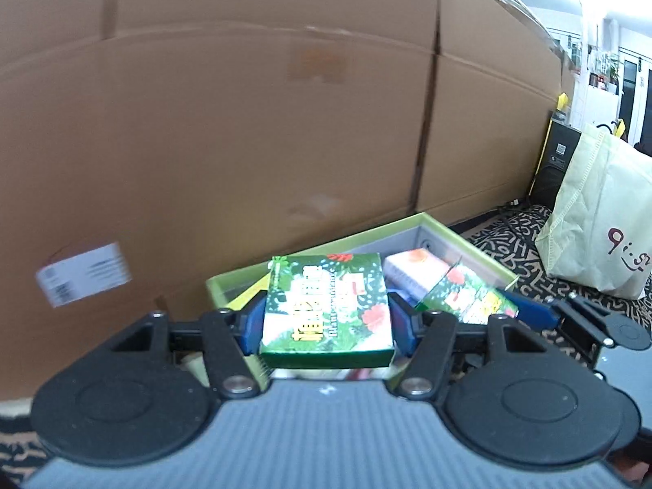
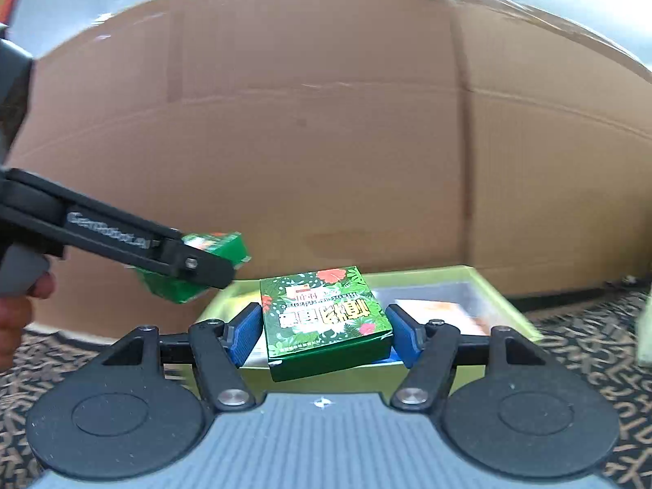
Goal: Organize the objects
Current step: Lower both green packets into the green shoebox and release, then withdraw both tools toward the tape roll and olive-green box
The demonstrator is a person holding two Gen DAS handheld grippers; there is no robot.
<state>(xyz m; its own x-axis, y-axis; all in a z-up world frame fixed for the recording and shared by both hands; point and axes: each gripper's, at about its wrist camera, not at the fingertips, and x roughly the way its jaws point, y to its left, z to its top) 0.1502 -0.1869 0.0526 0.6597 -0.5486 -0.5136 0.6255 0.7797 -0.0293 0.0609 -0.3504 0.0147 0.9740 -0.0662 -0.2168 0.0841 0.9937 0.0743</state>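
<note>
**Above tray: both tongs loaded**

Over the lime tray (image 2: 509, 305) on the carpet (image 2: 591, 346), my left tongs (image 1: 326, 322) clamp a green floral box (image 1: 326, 309); right tongs (image 2: 326, 328) clamp a second floral box (image 2: 326, 318). Orange box (image 1: 415, 269) inside tray.

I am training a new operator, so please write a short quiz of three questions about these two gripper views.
1. True or false: the left gripper is shut on a green floral box.
2. What does the right gripper hold? A) a second green floral box B) a cup C) nothing
3. Fill in: the lime-green tray lies in front of a large ______ box.

Key: 1 true; 2 A; 3 cardboard.
</note>
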